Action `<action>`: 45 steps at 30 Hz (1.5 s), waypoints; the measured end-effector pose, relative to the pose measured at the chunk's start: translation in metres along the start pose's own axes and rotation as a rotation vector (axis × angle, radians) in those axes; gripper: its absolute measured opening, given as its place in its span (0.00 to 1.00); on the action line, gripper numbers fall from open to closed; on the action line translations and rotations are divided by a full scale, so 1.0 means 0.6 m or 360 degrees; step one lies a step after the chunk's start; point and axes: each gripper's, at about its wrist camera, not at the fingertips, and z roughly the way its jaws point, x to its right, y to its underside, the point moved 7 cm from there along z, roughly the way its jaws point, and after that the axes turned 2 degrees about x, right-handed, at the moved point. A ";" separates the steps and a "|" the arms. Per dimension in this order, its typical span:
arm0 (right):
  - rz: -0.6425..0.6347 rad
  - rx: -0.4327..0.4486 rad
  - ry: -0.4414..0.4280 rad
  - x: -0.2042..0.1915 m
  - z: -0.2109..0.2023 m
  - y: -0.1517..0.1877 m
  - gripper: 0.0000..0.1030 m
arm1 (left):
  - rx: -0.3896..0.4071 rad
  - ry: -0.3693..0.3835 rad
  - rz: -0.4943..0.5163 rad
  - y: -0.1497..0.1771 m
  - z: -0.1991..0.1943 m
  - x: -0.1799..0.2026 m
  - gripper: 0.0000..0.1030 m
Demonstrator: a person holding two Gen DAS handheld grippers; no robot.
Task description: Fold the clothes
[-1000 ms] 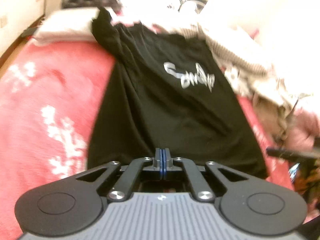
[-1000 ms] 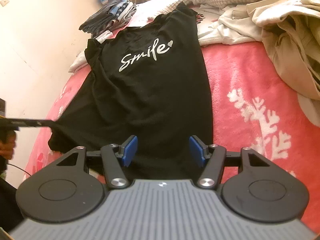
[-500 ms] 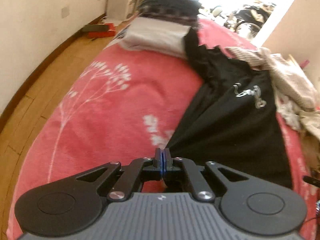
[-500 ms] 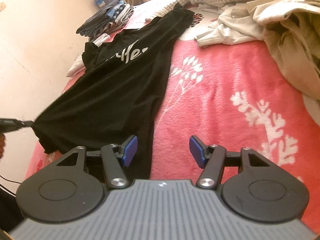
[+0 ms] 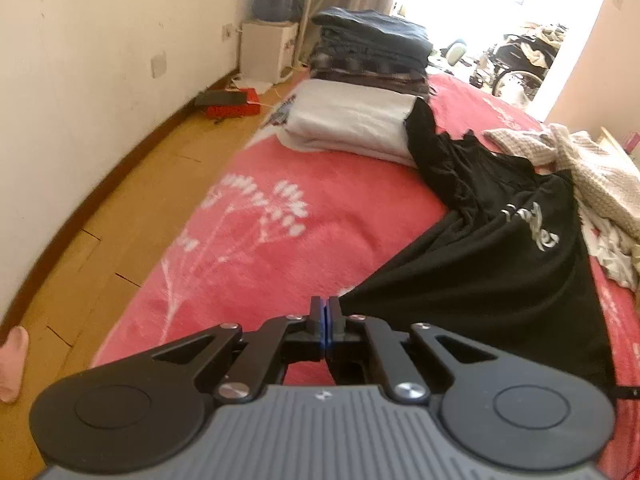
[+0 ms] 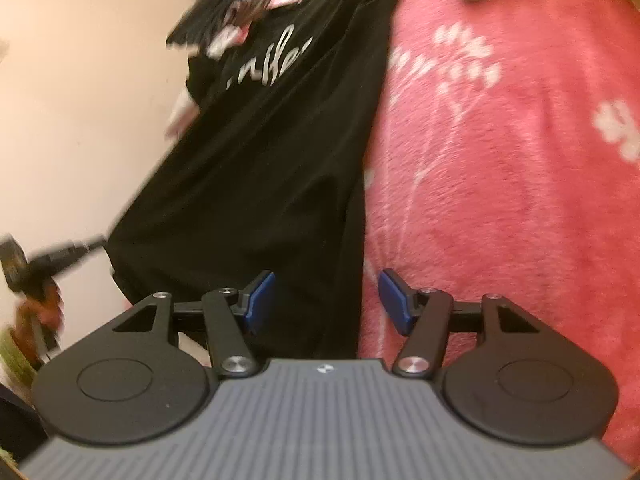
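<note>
One black T-shirt [image 5: 492, 280] lies stretched across the red bed blanket [image 5: 288, 232]. My left claw [image 5: 326, 320] is clenched on its corner; my right claw [image 6: 326, 300] gapes released over its hem, touching nothing. One stack of folded clothes [image 5: 360, 92] presses against a sleeve, and a heap of pale laundry [image 5: 592, 184] crowds the other side — only the left view shows both clearly. The right view — blurred — shows my left claw from the side.
</note>
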 end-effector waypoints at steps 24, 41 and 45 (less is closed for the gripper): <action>-0.0039 0.0544 -0.0007 -0.079 -0.418 -0.160 0.00 | -0.0047 0.0543 -0.0179 -0.096 -0.164 0.130 0.01; 0.0293 0.0194 0.0314 0.144 -0.134 0.026 0.00 | -0.0362 0.0226 0.0297 0.096 0.060 0.102 0.02; 0.0236 0.0244 0.0365 0.130 -0.137 0.031 0.03 | -0.0408 0.0223 0.0425 0.116 0.072 0.120 0.15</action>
